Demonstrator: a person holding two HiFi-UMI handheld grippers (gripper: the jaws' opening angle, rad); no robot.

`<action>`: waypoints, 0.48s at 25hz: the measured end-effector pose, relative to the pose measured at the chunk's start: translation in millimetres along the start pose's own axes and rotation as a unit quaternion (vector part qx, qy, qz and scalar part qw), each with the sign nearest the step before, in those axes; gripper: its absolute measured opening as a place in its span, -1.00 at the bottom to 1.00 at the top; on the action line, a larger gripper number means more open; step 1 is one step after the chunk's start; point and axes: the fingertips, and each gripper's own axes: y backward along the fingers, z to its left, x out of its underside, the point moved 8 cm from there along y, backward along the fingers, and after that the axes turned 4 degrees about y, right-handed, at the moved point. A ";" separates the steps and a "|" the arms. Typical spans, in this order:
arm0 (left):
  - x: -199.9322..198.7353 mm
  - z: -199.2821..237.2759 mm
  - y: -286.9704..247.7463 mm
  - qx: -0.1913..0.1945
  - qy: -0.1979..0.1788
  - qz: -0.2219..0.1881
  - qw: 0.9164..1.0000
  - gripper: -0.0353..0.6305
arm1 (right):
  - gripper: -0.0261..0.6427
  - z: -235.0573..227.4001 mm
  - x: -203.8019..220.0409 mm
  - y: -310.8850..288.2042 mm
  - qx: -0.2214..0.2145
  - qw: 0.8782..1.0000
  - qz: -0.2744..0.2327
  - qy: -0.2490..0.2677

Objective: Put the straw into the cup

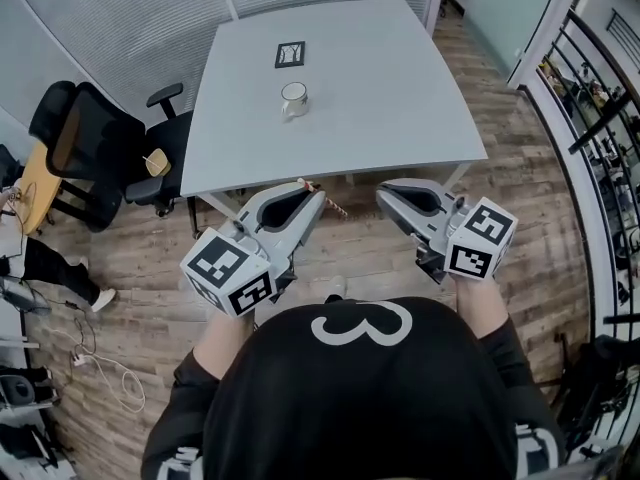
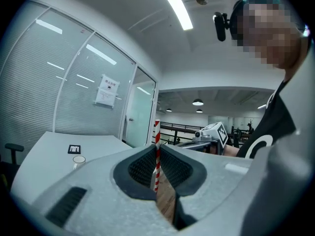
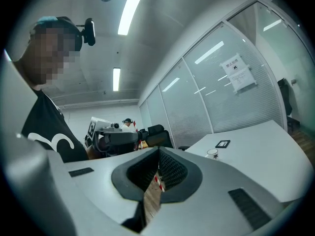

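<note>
The grey tabletop (image 1: 400, 88) is seen just ahead. The right tongs (image 1: 383, 197) are pressed together on nothing. The cup (image 1: 294, 98) is parked mid-tabletop. The red-white straw (image 2: 157, 156) is pinched in the left tongs (image 1: 316, 194), well apart from the cup.

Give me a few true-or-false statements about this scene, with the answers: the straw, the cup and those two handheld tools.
1. A red-and-white striped straw is clamped in the jaws of the left gripper. True.
2. The right gripper is holding the cup. False: the cup stands on the table, far from both grippers.
3. The straw is in the cup. False: it is in the left gripper's jaws, short of the table's near edge.
4. A small black-and-white card lies on the table beyond the cup. True.
</note>
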 end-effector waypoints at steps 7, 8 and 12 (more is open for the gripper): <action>-2.0 79.5 -29.8 0.011 0.020 0.024 0.999 -0.79 | -0.89 -55.8 3.7 -54.7 0.018 0.999 0.009 -0.030; -1.9 90.8 -32.4 0.012 0.023 0.027 0.999 -0.79 | -0.89 -62.3 4.7 -62.6 0.020 0.999 0.011 -0.033; 2.3 129.8 -40.6 0.014 0.035 0.037 0.999 -0.79 | -0.89 -83.0 10.0 -87.9 0.030 0.998 0.018 -0.042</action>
